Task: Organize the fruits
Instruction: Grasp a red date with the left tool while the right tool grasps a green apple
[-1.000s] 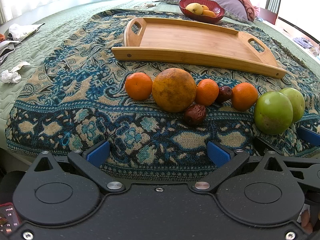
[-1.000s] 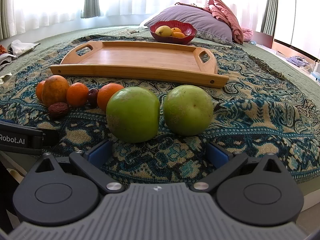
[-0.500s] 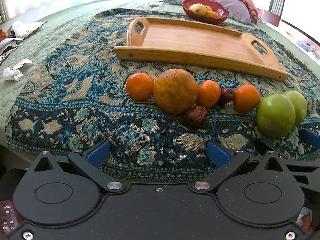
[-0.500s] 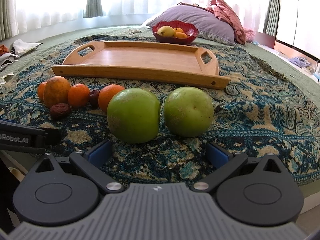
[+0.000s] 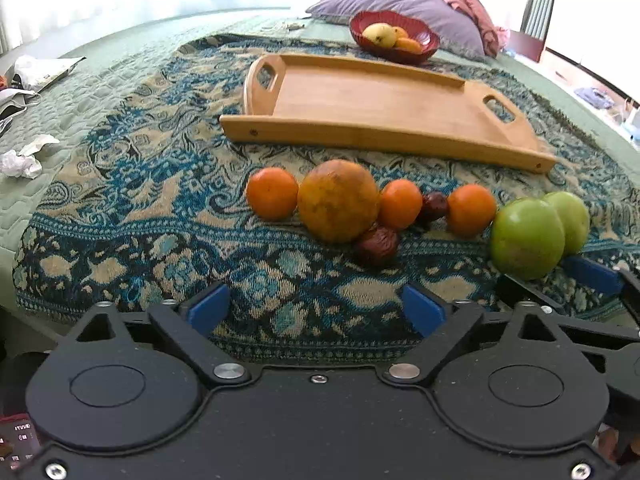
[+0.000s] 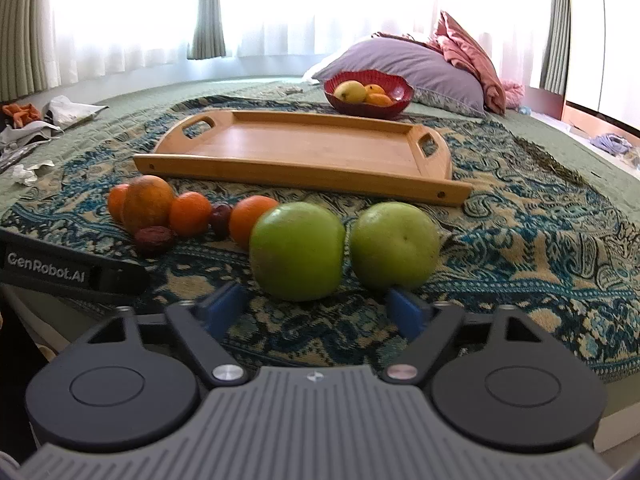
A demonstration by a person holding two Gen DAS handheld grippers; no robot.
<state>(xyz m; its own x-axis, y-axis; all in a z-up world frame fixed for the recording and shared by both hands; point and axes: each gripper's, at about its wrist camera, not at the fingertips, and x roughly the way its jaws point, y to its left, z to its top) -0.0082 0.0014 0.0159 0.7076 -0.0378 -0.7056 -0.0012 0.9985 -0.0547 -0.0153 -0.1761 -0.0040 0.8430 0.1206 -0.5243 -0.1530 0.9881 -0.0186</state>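
Observation:
A row of fruit lies on a patterned blue cloth: a large orange (image 5: 338, 200), three small oranges, the left one (image 5: 272, 193), two dark red dates, one in front (image 5: 377, 246), and two green apples (image 6: 297, 250) (image 6: 395, 245). An empty wooden tray (image 5: 372, 100) sits behind them. My left gripper (image 5: 316, 312) is open and empty, in front of the oranges. My right gripper (image 6: 316, 308) is open and empty, close in front of the green apples; its blue fingertips (image 5: 588, 274) show in the left wrist view beside the apples.
A red bowl (image 6: 368, 94) with yellow and orange fruit stands behind the tray, before a purple pillow (image 6: 408, 64). Crumpled paper and wrappers (image 5: 24, 160) lie on the green bedspread at the left. The bed's front edge is just below both grippers.
Both grippers have moved a little forward and to the left, so the fruit sits further right in both views. The right gripper is closer to the green apples. No fruit has moved.

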